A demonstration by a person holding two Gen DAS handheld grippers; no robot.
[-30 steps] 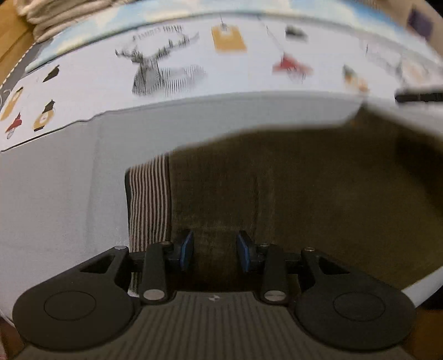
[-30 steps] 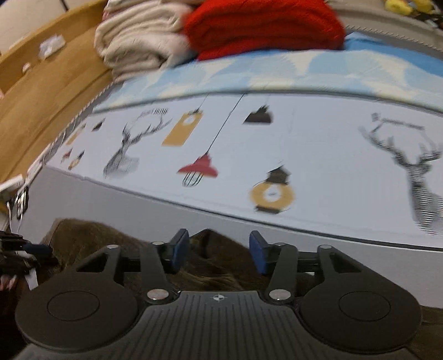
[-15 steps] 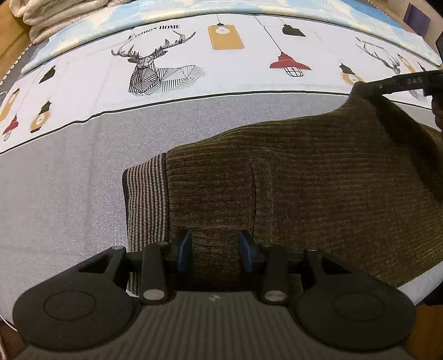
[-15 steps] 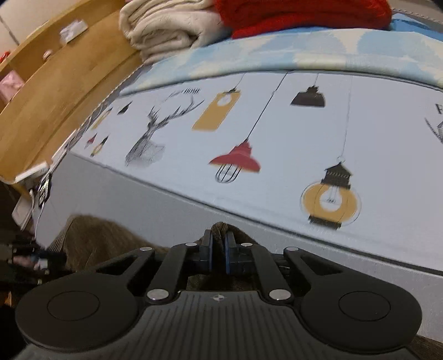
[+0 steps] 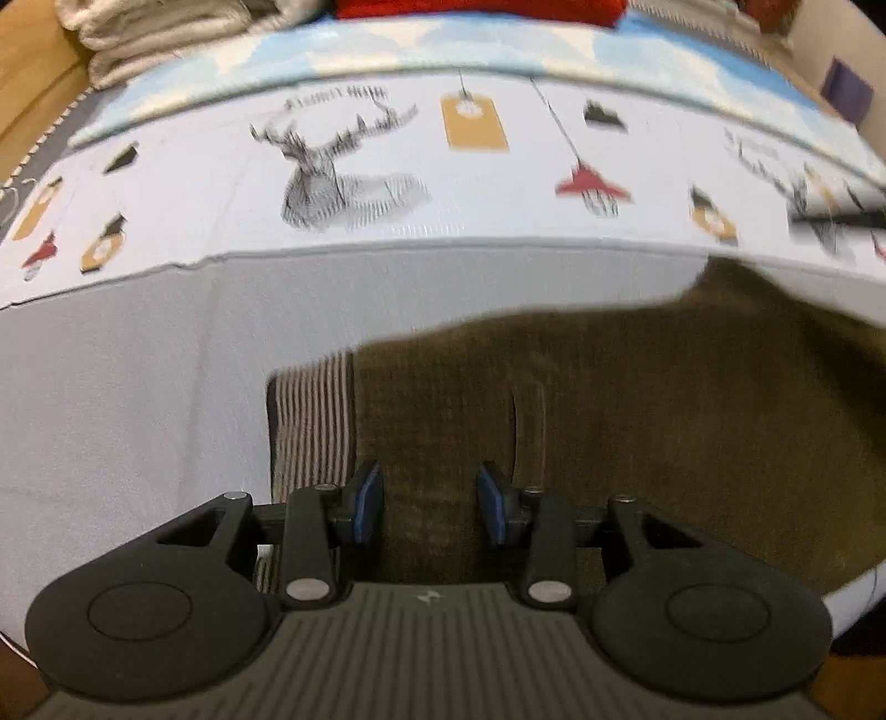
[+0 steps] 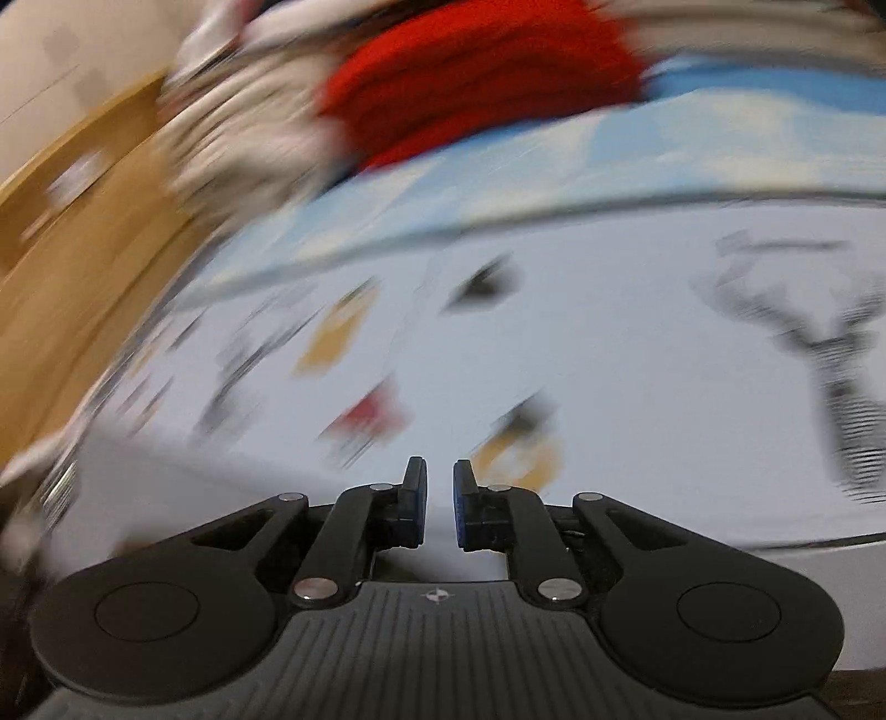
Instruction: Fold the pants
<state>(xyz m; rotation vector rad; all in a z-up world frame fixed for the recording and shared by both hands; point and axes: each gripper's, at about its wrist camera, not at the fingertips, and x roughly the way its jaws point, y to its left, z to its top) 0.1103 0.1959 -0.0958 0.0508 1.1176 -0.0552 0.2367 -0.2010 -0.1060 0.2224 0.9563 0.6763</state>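
Observation:
Dark olive corduroy pants with a striped waistband lie on the bed's grey sheet in the left wrist view. My left gripper hangs over them just right of the waistband, jaws apart, with the fabric beneath and nothing pinched between the pads. The right gripper shows there as a dark blurred bar beyond the pants' far corner. In the heavily blurred right wrist view my right gripper is over the printed sheet. Its jaws are opening, a narrow gap with nothing between them. The pants are out of that view.
The bedsheet is printed with deer and lamps and has a grey band near me. Folded red and beige clothes are stacked at the bed's far side. A wooden surface runs along the left.
Half a second ago the right gripper was shut on the pants' far corner, holding it raised. It has let go and swung away over the sheet, and the corner has dropped. The left gripper stays put.

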